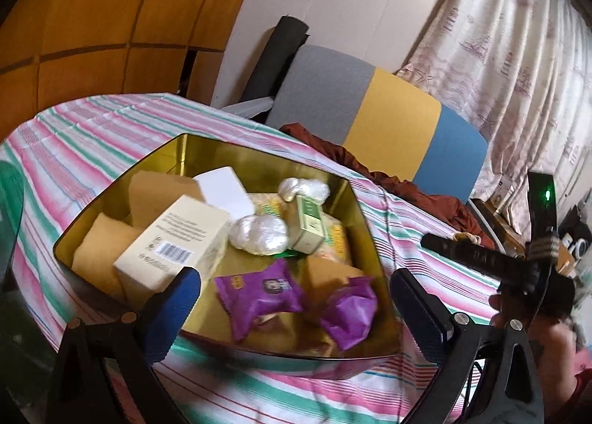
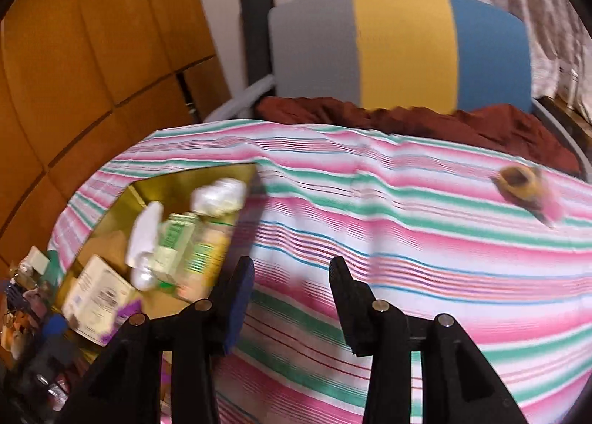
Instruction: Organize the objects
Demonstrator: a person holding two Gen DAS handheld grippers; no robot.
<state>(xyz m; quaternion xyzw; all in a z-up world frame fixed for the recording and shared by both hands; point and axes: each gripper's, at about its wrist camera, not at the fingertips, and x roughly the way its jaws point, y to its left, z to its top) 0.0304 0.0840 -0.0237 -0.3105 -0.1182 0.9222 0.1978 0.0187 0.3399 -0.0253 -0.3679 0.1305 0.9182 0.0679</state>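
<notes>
A gold tin (image 1: 355,209) stands on the striped tablecloth (image 1: 92,135). It holds a cream box (image 1: 174,242), a green box (image 1: 310,224), two purple packets (image 1: 259,294), white plastic bundles (image 1: 259,233) and tan pieces. My left gripper (image 1: 292,298) is open and empty, hovering over the tin's near edge. My right gripper (image 2: 292,279) is open and empty over bare cloth, to the right of the tin (image 2: 177,179). A small yellow-brown object (image 2: 520,179) lies on the cloth at the far right. The right gripper's body also shows in the left wrist view (image 1: 518,264).
A grey, yellow and blue chair (image 2: 403,50) with a dark red cloth (image 2: 444,120) stands behind the table. A wooden cabinet (image 1: 111,16) is on the left and a curtain (image 1: 518,35) on the right. Small clutter (image 2: 26,298) sits left of the table.
</notes>
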